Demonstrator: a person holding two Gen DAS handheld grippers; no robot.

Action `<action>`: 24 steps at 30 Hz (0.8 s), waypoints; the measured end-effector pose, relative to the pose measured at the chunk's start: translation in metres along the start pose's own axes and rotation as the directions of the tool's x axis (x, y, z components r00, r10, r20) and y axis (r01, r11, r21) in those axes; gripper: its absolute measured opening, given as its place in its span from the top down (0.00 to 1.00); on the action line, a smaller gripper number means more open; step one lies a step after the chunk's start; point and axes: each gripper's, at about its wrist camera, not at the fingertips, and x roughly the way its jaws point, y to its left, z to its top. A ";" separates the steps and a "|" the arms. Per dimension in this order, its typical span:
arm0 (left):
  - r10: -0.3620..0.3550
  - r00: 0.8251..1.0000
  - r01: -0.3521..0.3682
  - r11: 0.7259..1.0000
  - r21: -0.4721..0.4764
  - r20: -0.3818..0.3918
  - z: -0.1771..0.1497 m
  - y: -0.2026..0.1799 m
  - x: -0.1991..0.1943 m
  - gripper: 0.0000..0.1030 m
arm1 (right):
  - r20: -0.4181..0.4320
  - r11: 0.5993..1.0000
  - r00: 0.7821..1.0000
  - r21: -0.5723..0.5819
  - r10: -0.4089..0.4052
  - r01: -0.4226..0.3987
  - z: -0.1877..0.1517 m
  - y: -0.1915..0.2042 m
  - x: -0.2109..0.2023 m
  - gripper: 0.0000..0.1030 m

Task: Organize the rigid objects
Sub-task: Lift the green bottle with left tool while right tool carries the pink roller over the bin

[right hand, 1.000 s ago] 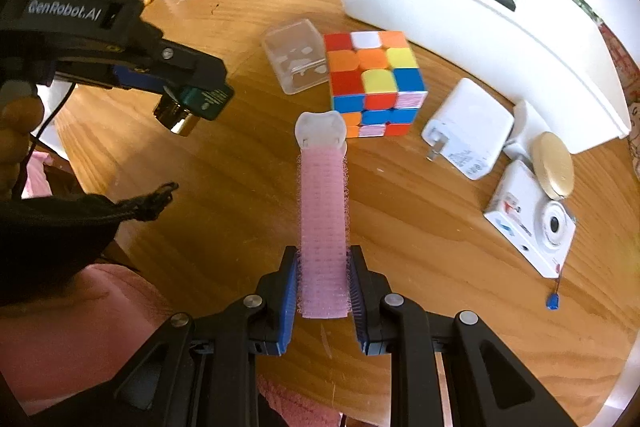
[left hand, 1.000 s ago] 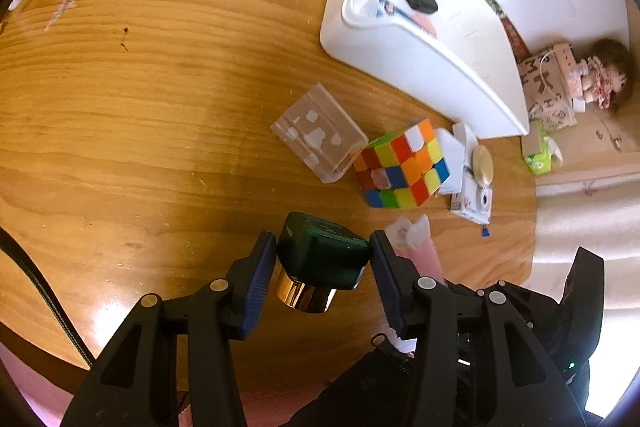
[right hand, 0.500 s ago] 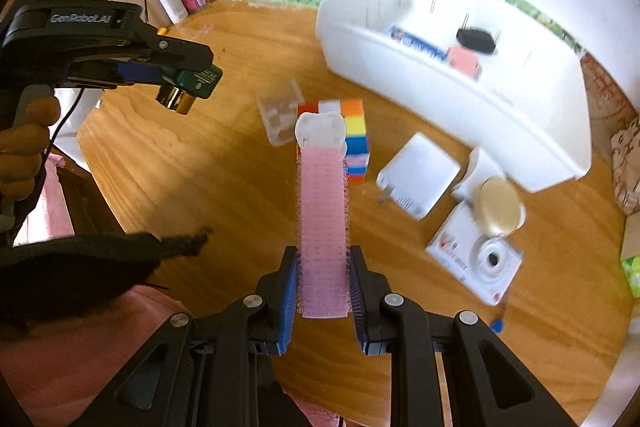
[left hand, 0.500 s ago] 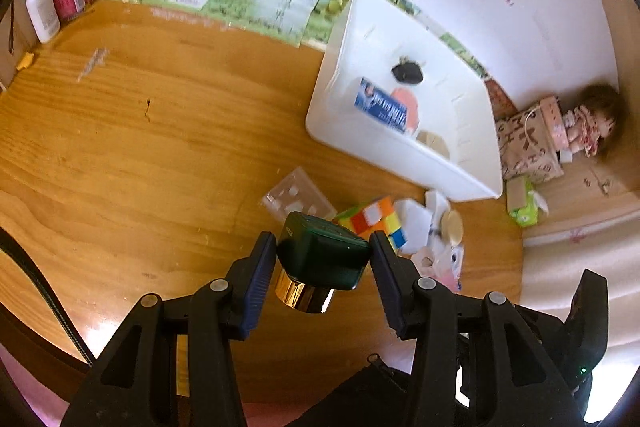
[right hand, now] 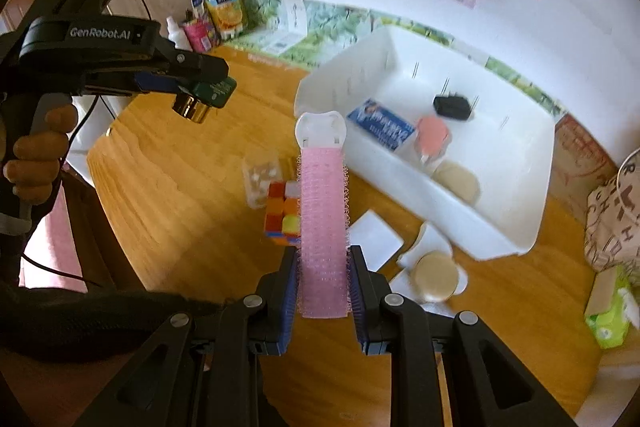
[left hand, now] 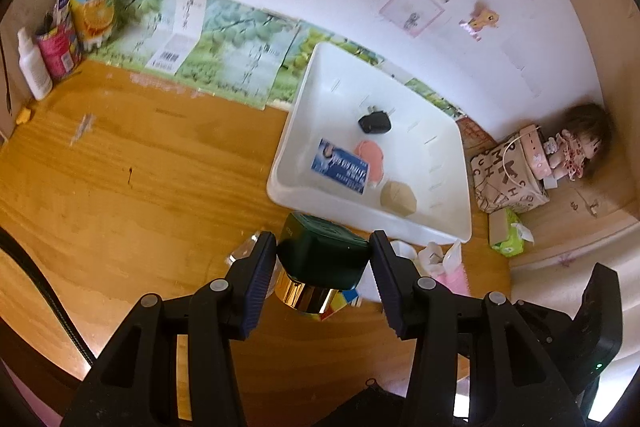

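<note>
The left gripper (left hand: 323, 269) is clamped on a dark green bottle (left hand: 322, 259) (gold cap down), held above the tabletop (left hand: 120, 187) near the white bin (left hand: 440, 227). The right gripper (right hand: 323, 291) pinches a pink hair roller (right hand: 323, 227) upright over the Rubik's cube (right hand: 282, 215).

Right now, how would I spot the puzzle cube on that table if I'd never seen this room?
Find the big white bin on the wooden table. Just in front of its near wall lie a white charger block and a clear plastic box; the puzzle cube sits between them. It alone is a patchwork of bright squares: red, orange, yellow.
</note>
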 end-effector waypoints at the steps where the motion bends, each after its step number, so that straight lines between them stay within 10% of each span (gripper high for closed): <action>1: 0.002 1.000 -0.002 1.000 0.005 0.005 0.003 -0.003 0.000 0.50 | 0.011 1.000 1.000 0.001 0.000 0.000 0.004 -0.003 -0.001 0.77; 24: -0.042 0.999 0.038 0.990 0.137 0.026 0.067 -0.055 0.038 0.50 | 0.102 0.987 0.995 0.160 0.006 -0.023 0.052 -0.089 0.014 0.77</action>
